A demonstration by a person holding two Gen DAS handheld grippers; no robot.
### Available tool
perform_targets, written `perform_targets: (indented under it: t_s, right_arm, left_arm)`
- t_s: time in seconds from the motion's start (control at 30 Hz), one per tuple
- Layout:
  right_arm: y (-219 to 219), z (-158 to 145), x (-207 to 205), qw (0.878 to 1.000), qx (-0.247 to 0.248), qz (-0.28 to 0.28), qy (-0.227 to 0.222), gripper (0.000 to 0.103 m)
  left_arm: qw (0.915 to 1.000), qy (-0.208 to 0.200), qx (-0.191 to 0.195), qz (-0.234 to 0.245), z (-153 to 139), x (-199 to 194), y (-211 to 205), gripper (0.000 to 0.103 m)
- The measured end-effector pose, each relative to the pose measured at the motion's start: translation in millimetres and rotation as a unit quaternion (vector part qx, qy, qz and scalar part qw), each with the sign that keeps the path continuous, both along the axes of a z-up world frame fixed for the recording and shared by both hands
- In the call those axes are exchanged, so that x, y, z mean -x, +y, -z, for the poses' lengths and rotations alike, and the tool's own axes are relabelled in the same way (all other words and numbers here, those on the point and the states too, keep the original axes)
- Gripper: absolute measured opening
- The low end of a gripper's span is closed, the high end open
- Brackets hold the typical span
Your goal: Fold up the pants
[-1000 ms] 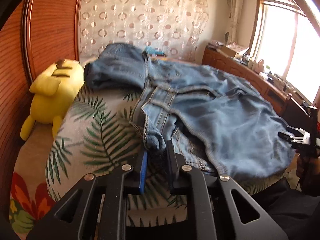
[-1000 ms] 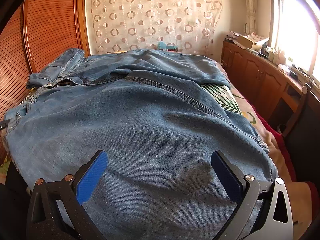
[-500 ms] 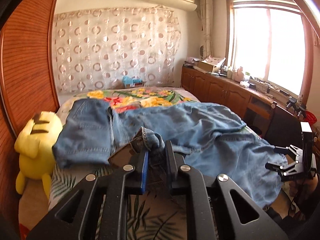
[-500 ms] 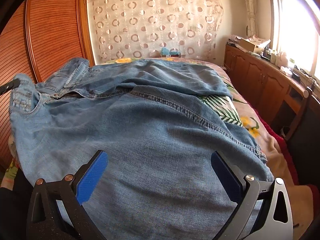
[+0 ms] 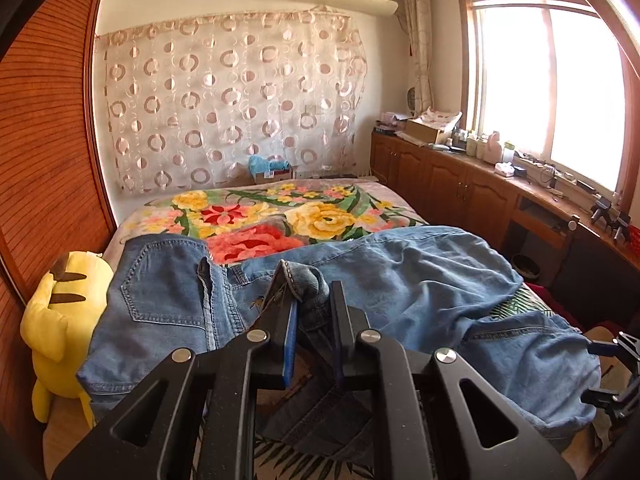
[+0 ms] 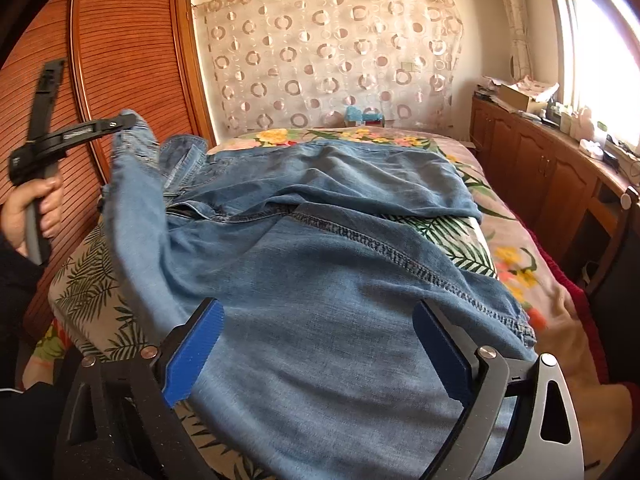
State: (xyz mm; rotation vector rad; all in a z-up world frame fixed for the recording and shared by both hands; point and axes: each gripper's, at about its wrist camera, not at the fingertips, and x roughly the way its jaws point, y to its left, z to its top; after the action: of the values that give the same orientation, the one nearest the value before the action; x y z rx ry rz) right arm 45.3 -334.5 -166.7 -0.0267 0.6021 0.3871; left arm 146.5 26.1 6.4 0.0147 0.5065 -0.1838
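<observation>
**Two wrist views over one bed**

From the left gripper we look across the bed toward the curtained wall, close behind a raised fold of jeans. From the right gripper we look low along the same jeans; both views share bed, curtain and cabinets.

We see strong daylight from the window at three o'clock, blown out to white glare. Fisheye bending curves the edges, corners vignette to black, and the left gripper at ten o'clock looks slightly motion-blurred.
</observation>
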Motion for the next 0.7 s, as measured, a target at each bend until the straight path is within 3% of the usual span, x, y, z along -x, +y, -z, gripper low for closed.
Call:
perform_targets:
  t_s: [0.23,0.47,0.57,0.7]
  right_arm:
    - [0,10,-2,0.999,-0.010,-0.036,0.024,0.080]
    - [-3,21,-10,0.997,0.000,-0.055,0.050,0.071]
    - [-4,24,-13,0.996,0.010,-0.057,0.062,0.059]
    - [-9,23,-15,0.996,0.006,-0.055,0.073,0.029]
  left_arm:
    - [0.9995,0.027,-0.004,-0.015,22,-19,2,0.015]
    - [0.9992,0.032,0.006,-0.025,24,-24,11,0.015]
    - [0.9992,0.029,0.011,-0.026,22,-24,13,0.015]
    - [0.9992,0.023,0.022,-0.023,19,-22,18,0.015]
